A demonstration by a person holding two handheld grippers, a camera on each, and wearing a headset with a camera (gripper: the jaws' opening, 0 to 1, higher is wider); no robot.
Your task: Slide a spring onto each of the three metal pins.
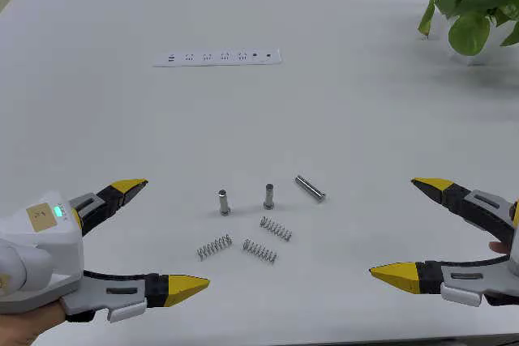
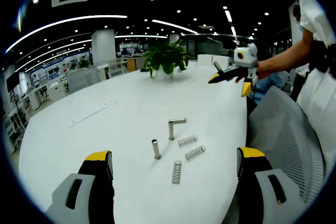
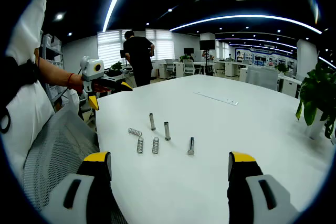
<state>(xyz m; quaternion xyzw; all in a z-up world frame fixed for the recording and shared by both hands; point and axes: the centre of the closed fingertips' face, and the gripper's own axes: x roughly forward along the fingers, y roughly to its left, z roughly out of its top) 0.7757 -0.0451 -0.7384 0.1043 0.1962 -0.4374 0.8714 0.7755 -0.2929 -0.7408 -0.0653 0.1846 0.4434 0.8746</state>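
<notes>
Steel is all we handle here. In the head view, three short silvery steel pins (image 1: 268,195) sit on the pale grey table (image 1: 97,119), well to our side of the flat white power strip (image 1: 217,57). Two stand upright, apparently on their wider ends, and the third, the lying pin (image 1: 310,188), rests on its side. Three small coiled wire springs (image 1: 259,250) lie loose just past the pins from the strip, touching nothing. The black-and-yellow left gripper (image 1: 172,234) and the matching right gripper (image 1: 395,227) flank the group, both with jaws spread wide and holding nothing. In the left gripper view, the pins (image 2: 156,149) and springs (image 2: 195,152) lie ahead of our parted tips, with the strip (image 2: 92,114) beyond them and the right gripper (image 2: 229,83) held in the air on the side of the group away from the strip. In the right gripper view, the pins (image 3: 167,130) stand on our side of the strip (image 3: 216,98), and the springs (image 3: 140,145) lie toward the raised left gripper (image 3: 111,94). We judge the springs feather-light, squashy and apt to roll or flick away, so we would pinch one gently across its coils near the middle. The pins look stiff, smooth and easily toppled, so they are best gripped low on the shank, leaving the top free.
</notes>
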